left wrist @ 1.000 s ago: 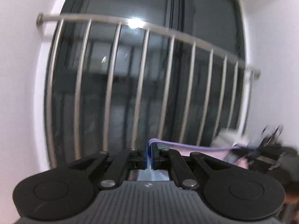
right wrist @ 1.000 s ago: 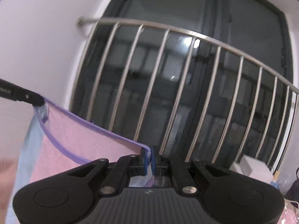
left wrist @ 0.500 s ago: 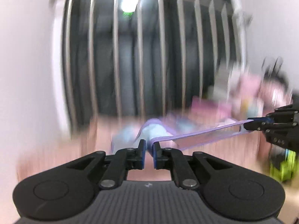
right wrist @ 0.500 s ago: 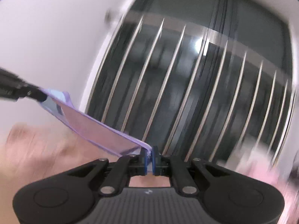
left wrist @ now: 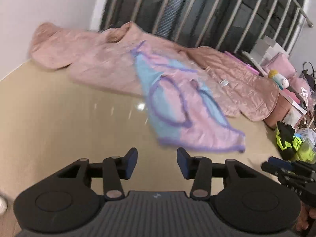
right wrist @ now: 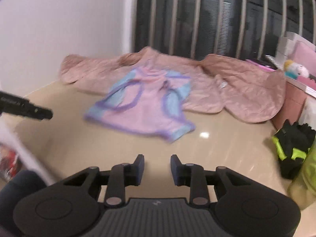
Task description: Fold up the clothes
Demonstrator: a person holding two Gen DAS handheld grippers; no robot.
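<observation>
Both your left claw (left wrist: 157, 162) and right claw (right wrist: 157, 168) gape empty; ahead, the vest (right wrist: 142, 108) lies spread, so grip its hem.

We see a glossy beige floor (right wrist: 217, 150) bearing a pink-blue garment (right wrist: 146, 110), a far pink quilt (right wrist: 246, 90), and black-yellow gloves (right wrist: 292, 148) at right.

Left claw (left wrist: 157, 163): jaws spread wide, blue pads (left wrist: 132, 157) facing each other, nothing between them. Held low, pointing forward and slightly down. Linkage arms splayed outward.

Right claw (right wrist: 157, 167): jaws likewise parted, a clear gap between the pads (right wrist: 140, 164), nothing gripped. Same forward, downward tilt.

Each claw's tip shows at the edge of the other's view: right claw low at right of the left view, left claw at mid-left of the right view. The two are well apart.
</observation>
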